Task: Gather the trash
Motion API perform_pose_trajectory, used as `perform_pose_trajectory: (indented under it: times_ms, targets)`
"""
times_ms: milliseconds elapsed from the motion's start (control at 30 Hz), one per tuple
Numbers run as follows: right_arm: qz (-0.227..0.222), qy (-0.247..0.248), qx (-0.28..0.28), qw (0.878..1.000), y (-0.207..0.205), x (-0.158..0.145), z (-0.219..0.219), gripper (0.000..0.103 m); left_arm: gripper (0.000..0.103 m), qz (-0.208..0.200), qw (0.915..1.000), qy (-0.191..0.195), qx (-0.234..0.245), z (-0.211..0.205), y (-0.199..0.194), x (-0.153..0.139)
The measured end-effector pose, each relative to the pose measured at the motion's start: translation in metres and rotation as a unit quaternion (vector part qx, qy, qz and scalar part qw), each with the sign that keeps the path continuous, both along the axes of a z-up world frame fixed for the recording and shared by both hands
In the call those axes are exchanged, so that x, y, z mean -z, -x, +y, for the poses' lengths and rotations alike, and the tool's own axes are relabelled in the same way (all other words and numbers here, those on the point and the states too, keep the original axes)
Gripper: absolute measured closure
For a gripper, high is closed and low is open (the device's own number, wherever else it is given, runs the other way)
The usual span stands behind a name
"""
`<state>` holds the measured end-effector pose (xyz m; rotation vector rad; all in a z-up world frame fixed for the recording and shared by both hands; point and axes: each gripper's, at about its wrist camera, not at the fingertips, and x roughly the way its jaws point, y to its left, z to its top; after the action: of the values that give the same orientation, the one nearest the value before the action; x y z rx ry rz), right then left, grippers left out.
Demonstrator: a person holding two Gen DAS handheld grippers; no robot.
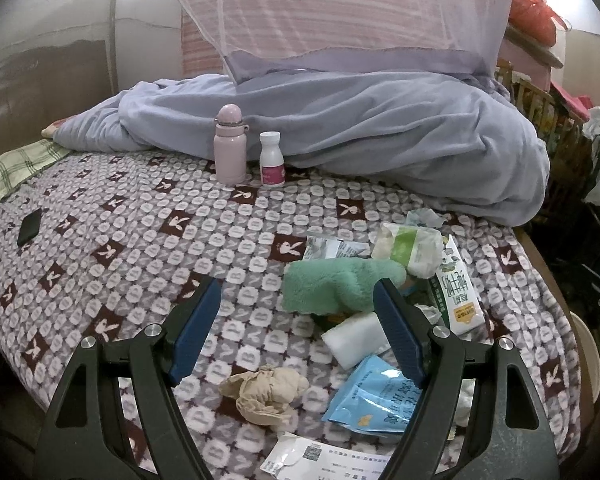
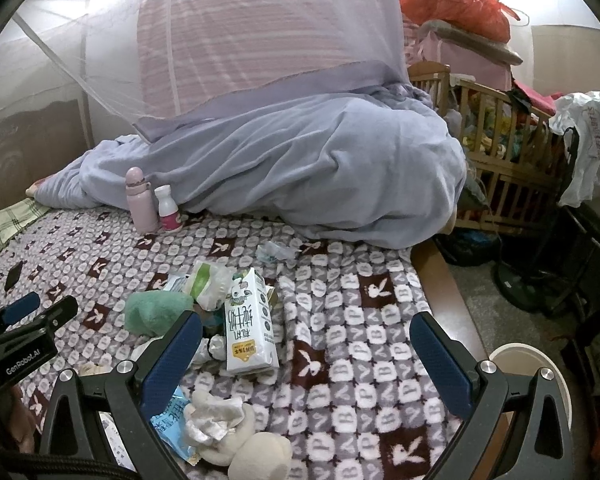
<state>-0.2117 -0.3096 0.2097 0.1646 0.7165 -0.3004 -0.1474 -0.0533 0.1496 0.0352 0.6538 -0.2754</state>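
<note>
Both grippers hover with fingers spread wide, empty: the left gripper [image 1: 296, 320] above the crumpled brown paper [image 1: 265, 396], the right gripper [image 2: 306, 344] just right of the milk carton [image 2: 249, 328]. The trash lies on the rabbit-patterned blanket [image 2: 360, 360], a wooden crib [image 2: 496, 128] beyond.

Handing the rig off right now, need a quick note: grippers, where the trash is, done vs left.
Left gripper: open, empty, over the crumpled tan paper.
Right gripper: open, empty, beside the milk carton.
Trash lies in a pile on the bed blanket: carton, blue packet, white wrapper, printed slip.
A white bin rim shows off the bed's right edge.
Nothing picked up yet; all of it is left.
</note>
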Motion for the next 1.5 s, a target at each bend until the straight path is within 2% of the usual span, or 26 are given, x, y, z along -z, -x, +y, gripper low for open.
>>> perform_pose_trajectory:
  times_ms: [667,933,1033,1267,1433,1500]
  targets:
    - [0.017,-0.008,-0.006,1.000,-0.004,0.015,-0.002,0.000,0.025,0.013,0.9998,-0.012,-0.006,0.003,-0.009,0.008]
    - [0.056,-0.049,-0.028,0.997,-0.018,0.040,-0.009,0.000,0.025,0.049,0.9982,-0.033,0.011,0.017,-0.020,0.024]
    - [0.073,-0.062,-0.041,0.995,-0.022,0.049,-0.009,0.004,0.025,0.061,0.9973,-0.037,0.016,0.027,-0.023,0.030]
    - [0.121,-0.061,-0.093,0.986,-0.014,0.069,0.001,0.010,0.025,0.102,0.9905,-0.053,0.075,0.023,-0.013,0.046]
    - [0.138,-0.110,-0.122,0.977,-0.006,0.085,0.001,0.014,0.025,0.120,0.9838,-0.064,0.117,0.002,-0.004,0.058]
    - [0.145,-0.110,-0.130,0.975,-0.007,0.089,0.003,0.019,0.025,0.128,0.9812,-0.069,0.127,-0.006,-0.005,0.063]
